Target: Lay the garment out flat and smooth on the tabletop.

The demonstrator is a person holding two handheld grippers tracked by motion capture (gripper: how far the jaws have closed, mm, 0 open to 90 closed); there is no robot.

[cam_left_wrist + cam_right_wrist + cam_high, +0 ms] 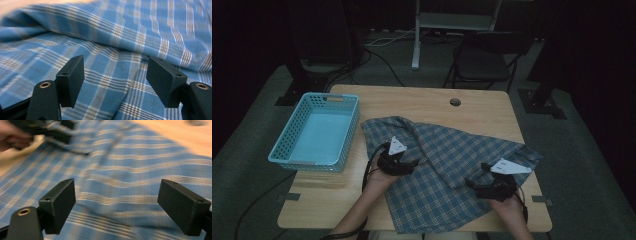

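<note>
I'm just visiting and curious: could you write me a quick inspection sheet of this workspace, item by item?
Surface: light wooden table with a round hole near its far edge.
Job's things: blue plaid cloth, rumpled, spread across the table's near right part.
Clutter: light blue perforated plastic basket, nothing in it, overhanging the table's left edge.
Grippers: left gripper and right gripper both open above the cloth, nothing between the jaws.
Cables: black cable looping from the left gripper; more cables on the floor beyond the table.
Surroundings: dim room, black folding chair, white metal stand.
</note>
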